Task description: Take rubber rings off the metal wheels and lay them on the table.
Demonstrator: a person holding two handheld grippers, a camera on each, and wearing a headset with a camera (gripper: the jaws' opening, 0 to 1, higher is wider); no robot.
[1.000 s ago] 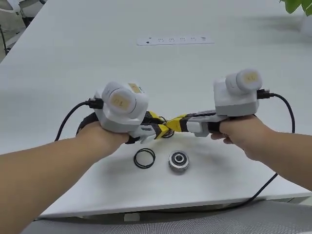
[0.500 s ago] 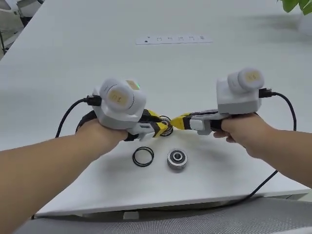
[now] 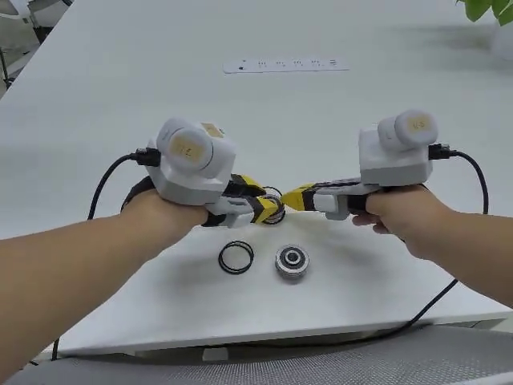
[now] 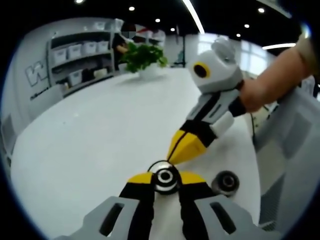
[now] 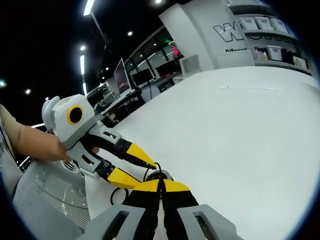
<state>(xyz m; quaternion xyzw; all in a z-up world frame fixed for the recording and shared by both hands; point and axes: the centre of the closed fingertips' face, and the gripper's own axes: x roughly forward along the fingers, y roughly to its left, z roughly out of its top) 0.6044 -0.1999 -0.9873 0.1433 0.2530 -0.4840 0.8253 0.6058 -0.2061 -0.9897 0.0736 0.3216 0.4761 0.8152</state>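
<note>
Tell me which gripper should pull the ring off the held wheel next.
Right. The left gripper is clamped on the metal wheel; the right gripper sits shut at its rim, apparently pinching the rubber ring.

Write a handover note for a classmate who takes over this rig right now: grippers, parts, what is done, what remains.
Grippers: the left gripper is shut on a metal wheel, held above the table. The right gripper has its jaws shut, tips at that wheel's rim; whether they pinch its ring cannot be told.
On the table: one loose rubber ring and, beside it, a second wheel, bare.
Done: one ring off and laid down.
Left: the held wheel appears to have its ring on; peel it off and lay it on the table.
</note>
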